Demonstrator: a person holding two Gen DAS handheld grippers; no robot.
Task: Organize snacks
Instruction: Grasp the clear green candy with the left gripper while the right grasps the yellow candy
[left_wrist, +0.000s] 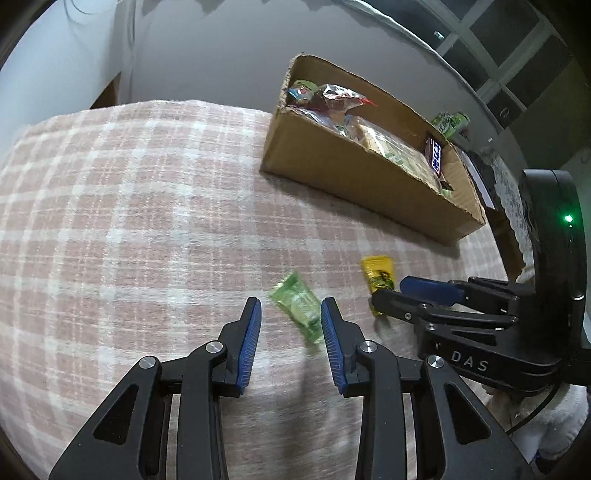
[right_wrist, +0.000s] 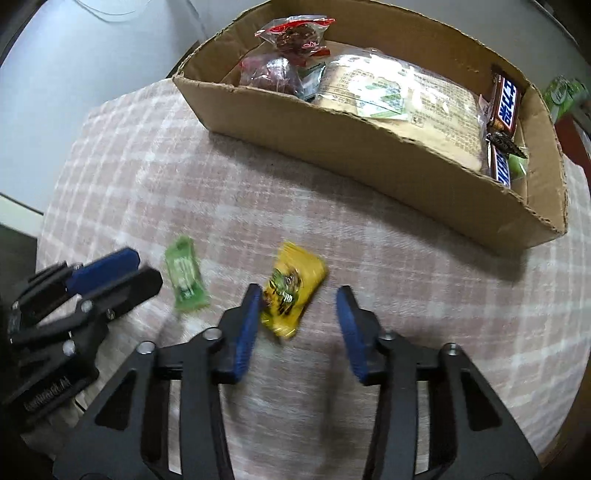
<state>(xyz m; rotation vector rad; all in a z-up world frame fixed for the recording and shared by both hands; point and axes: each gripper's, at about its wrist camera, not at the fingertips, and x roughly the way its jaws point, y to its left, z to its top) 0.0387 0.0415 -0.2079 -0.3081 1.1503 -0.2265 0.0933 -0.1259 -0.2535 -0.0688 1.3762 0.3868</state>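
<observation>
My left claw (left_wrist: 291, 321) hangs open over the green candy (left_wrist: 297, 307); my right claw (right_wrist: 300, 308) brackets the yellow candy (right_wrist: 291, 286), unclamped. Both lie mid-surface (left_wrist: 129, 221), near the cardboard box (right_wrist: 369, 147) at its far edge.

green snack packet (right_wrist: 185, 275) and yellow one (right_wrist: 290, 286) lie flat near filled cardboard box (right_wrist: 369, 147).

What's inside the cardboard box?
Cardboard box holds a big pale bag, red-trimmed clear packets and Snickers bars. Anything beneath them is covered.
</observation>
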